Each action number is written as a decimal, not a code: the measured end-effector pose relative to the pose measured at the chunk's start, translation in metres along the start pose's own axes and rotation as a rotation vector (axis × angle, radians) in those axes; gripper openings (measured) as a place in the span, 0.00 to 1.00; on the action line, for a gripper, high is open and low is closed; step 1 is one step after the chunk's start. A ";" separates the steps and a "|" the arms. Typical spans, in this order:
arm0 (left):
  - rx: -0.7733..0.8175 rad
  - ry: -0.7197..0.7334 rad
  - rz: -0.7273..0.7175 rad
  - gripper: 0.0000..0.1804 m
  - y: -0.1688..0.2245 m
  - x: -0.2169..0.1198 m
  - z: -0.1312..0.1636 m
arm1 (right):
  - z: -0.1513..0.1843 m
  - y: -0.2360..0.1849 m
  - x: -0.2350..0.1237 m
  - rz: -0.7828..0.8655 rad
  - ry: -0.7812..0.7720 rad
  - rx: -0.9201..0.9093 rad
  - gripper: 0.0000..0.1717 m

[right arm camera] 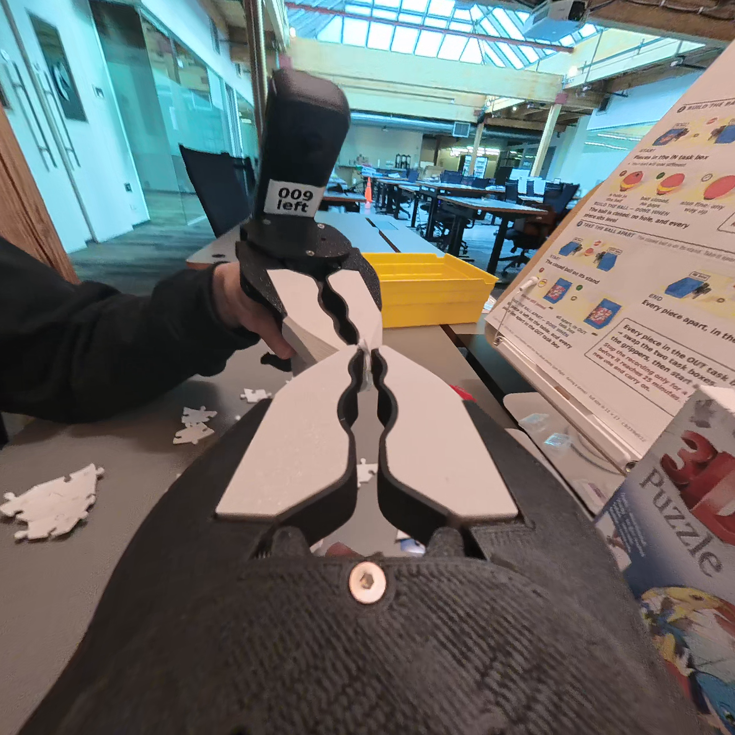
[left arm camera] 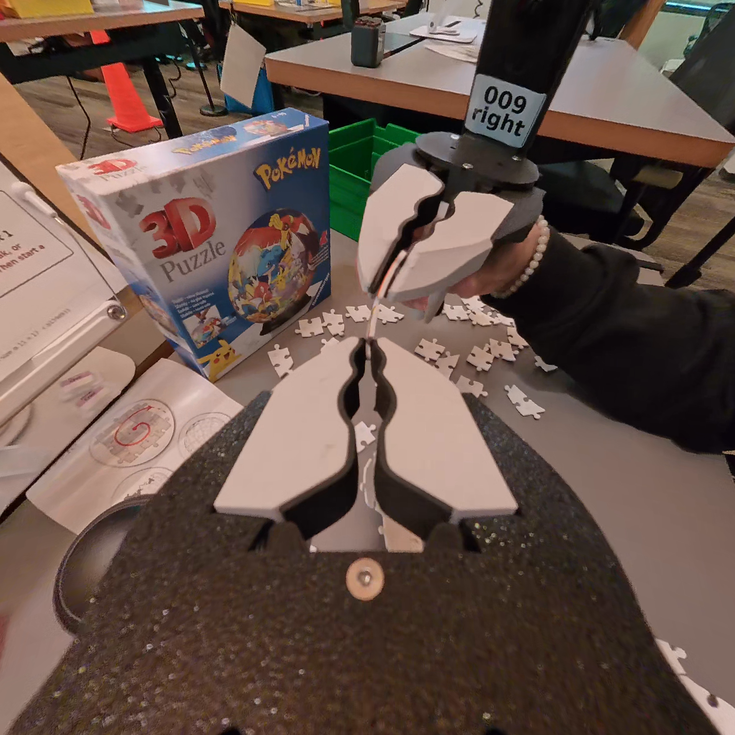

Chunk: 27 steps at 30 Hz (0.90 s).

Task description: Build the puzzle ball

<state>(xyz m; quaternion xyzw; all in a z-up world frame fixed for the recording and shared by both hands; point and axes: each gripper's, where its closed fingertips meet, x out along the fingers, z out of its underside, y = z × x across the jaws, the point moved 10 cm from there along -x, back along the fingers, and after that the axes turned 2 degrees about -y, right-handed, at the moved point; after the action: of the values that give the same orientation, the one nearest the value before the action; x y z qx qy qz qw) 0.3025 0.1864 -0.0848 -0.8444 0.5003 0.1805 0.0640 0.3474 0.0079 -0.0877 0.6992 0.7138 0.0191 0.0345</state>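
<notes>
Two grippers are meeting tip to tip above the grey bench (left arm camera: 596,497), both clenched on puzzle pieces seen edge-on. In the left wrist view, the left gripper (left arm camera: 369,345) is pinching the near end of a thin strip of joined puzzle pieces (left arm camera: 374,322), its fingers (left arm camera: 318,417) closed on it; the strip is running with its long axis away from the camera and upward into the right gripper (left arm camera: 378,292), which is gripping the far end. The right wrist view is showing the same join from the other side: the right gripper (right arm camera: 368,360) is holding a pale piece (right arm camera: 366,374) on edge between its tips, and the left gripper (right arm camera: 364,338) is touching it from beyond. Only the left wrist view is showing the colourful puzzle box (left arm camera: 207,238) standing behind, the green bins (left arm camera: 354,175), the loose white pieces (left arm camera: 481,354) scattered face down, and the printed sheet (left arm camera: 131,429). Only the right wrist view is showing the yellow tray (right arm camera: 429,286), the leaning instruction board (right arm camera: 636,278) and a joined cluster of white pieces (right arm camera: 51,505) lying on the bench.
</notes>
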 end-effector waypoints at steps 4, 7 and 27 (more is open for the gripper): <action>-0.029 -0.045 0.051 0.02 0.001 -0.005 0.002 | -0.002 -0.004 0.004 -0.013 -0.065 -0.032 0.01; -0.043 -0.199 -0.041 0.16 0.002 -0.013 0.013 | 0.004 -0.002 0.011 -0.060 -0.130 -0.011 0.01; -0.587 -0.519 -0.004 0.17 0.024 -0.002 0.118 | 0.076 0.009 0.096 -0.650 -0.613 0.203 0.01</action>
<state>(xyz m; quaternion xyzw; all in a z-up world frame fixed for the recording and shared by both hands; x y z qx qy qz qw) 0.2524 0.2107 -0.1913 -0.7540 0.3930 0.5234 -0.0552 0.3603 0.1026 -0.1654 0.4120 0.8513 -0.2707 0.1795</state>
